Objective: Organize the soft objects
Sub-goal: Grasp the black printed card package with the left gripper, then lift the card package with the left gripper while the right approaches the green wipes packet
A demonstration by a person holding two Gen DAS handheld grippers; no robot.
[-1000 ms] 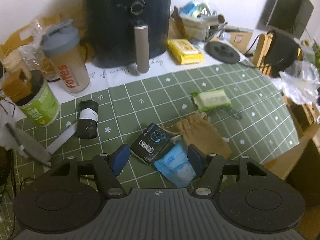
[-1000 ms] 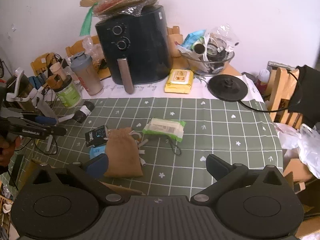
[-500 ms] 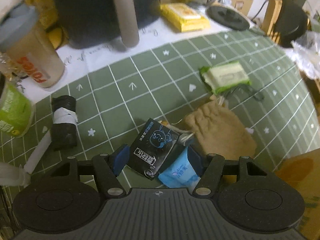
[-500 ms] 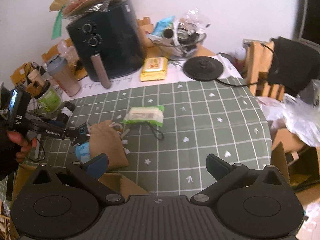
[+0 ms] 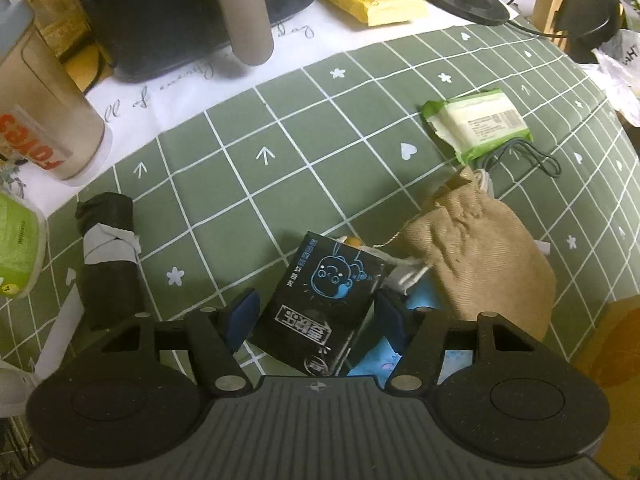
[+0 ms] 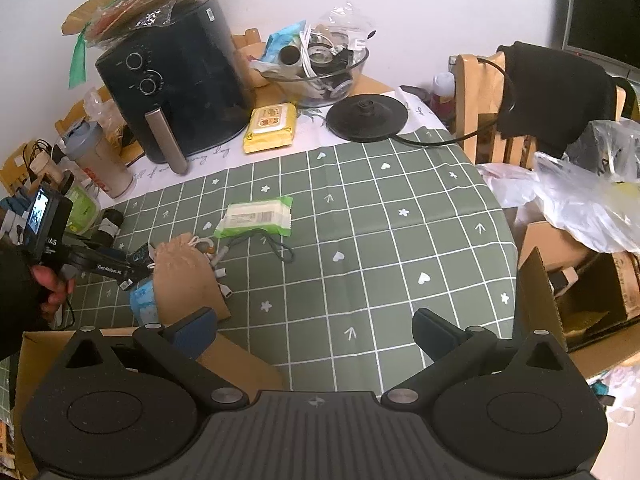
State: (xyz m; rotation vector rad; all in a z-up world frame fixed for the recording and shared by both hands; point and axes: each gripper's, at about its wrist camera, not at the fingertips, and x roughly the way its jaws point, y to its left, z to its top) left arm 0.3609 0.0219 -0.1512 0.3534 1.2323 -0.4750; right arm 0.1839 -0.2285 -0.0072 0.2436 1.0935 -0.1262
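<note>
My left gripper [image 5: 316, 314] is open, its blue pads either side of a black tissue pack [image 5: 326, 300] with a blue cartoon face, lying on the green checked tablecloth [image 5: 280, 168]. A light blue pack [image 5: 376, 354] lies partly under it and the right finger. A tan drawstring pouch [image 5: 480, 256] lies just to the right, a green wipes pack [image 5: 478, 122] beyond it. In the right wrist view the pouch [image 6: 188, 276], the wipes pack [image 6: 256, 216] and the left gripper [image 6: 134, 266] show at left. My right gripper [image 6: 316, 330] is open and empty above the table's near edge.
A black air fryer [image 6: 176, 76], a shaker bottle [image 5: 36, 104], a yellow wipes pack [image 6: 272, 122], a kettle base [image 6: 366, 116] and a glass bowl [image 6: 320, 72] stand at the back. A black roll [image 5: 108, 248] lies at left. Cardboard boxes [image 6: 576, 296] stand beside the table.
My left gripper has moved forward and down until its open fingers straddle the black tissue pack. My right gripper has swung slightly, staying open.
</note>
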